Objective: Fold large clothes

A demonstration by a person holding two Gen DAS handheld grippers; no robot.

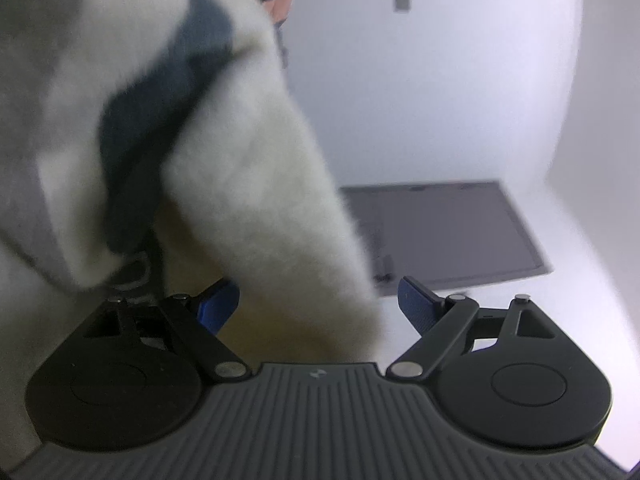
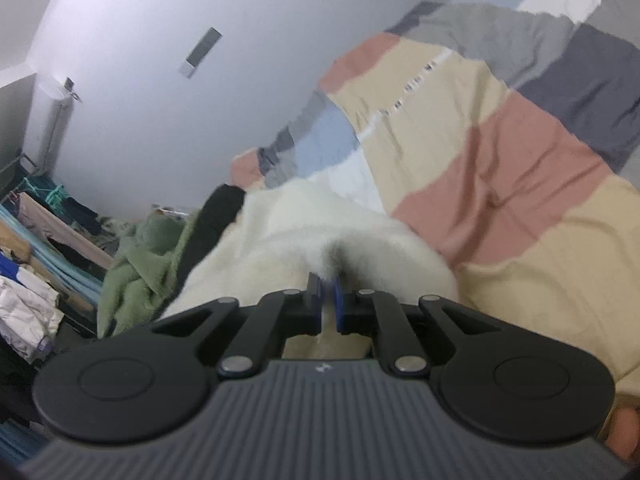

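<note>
Right tool (image 2: 327,300) pinched the fleece garment (image 2: 320,232) over the bed (image 2: 520,160).
Left tool (image 1: 316,304) stood spread, fleece draped between its fingers, probably ready to take a second corner for folding.

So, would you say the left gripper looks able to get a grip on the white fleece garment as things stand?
Probably yes. The left gripper is open, and the white fleece garment already hangs down between its fingers with nothing else in the way. The right gripper is shut on the same garment.
</note>
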